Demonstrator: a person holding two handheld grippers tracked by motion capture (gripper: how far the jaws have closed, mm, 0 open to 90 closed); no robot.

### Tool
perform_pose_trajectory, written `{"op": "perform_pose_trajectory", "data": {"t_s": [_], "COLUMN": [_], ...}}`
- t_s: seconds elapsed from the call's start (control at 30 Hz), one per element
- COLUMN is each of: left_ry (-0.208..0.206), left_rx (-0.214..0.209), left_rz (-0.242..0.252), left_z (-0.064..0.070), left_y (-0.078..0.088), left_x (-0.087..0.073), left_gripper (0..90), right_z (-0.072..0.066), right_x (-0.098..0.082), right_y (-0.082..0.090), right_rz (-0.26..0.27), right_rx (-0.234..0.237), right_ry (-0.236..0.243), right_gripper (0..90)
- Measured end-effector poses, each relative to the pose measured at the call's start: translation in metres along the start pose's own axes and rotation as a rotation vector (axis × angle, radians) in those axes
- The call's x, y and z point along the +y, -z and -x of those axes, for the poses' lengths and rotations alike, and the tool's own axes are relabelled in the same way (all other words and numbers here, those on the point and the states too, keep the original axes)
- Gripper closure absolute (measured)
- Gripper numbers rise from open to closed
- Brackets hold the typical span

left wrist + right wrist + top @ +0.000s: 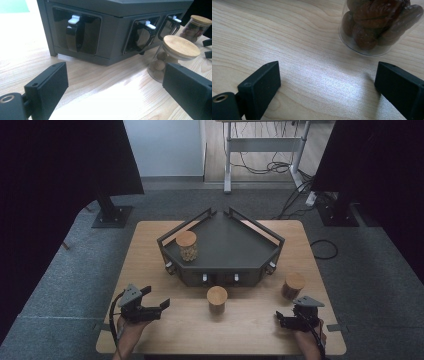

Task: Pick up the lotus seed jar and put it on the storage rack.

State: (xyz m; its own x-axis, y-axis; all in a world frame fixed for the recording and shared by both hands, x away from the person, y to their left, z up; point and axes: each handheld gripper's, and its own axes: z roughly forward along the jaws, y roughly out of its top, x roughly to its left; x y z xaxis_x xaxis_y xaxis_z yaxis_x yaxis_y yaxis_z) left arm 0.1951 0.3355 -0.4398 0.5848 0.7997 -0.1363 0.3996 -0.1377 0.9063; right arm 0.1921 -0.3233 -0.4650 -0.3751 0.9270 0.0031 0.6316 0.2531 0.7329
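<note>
Three clear jars with round wooden lids are in view. One jar (186,245) stands on the left side of the dark five-sided tray (235,247). A second jar (217,299) (175,57) is on the table in front of the tray, and a third jar (293,285) (197,25) (379,25), holding dark brown pieces, is at the right. My left gripper (156,298) (116,92) is open near the table's front left and points toward the middle jar. My right gripper (286,315) (327,87) is open just short of the right jar, with bare wood between its jaws.
The tray's front wall (112,47) has dark recessed windows with white latches (74,19). The wooden table (150,250) stands on grey carpet. Black stand feet (112,216) and cables (300,205) lie behind it, dark curtains on both sides.
</note>
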Motion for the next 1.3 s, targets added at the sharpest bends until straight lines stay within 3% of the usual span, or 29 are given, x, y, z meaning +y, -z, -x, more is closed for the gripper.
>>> {"op": "perform_pose_trajectory", "data": {"t_s": [0.67, 1.3], "left_ry": [0.008, -0.017], "left_rx": [0.009, 0.018], "left_rz": [-0.038, -0.071], "left_z": [0.0, 0.006], "left_y": [-0.003, -0.009], "left_x": [-0.012, -0.019], "left_gripper": [5.9, 5.9], "right_z": [0.0, 0.0], "right_x": [0.0, 0.0], "right_y": [0.0, 0.0], "right_rz": [0.0, 0.0], "right_rx": [0.0, 0.0], "right_ry": [0.0, 0.0], "right_gripper": [6.2, 6.2]}}
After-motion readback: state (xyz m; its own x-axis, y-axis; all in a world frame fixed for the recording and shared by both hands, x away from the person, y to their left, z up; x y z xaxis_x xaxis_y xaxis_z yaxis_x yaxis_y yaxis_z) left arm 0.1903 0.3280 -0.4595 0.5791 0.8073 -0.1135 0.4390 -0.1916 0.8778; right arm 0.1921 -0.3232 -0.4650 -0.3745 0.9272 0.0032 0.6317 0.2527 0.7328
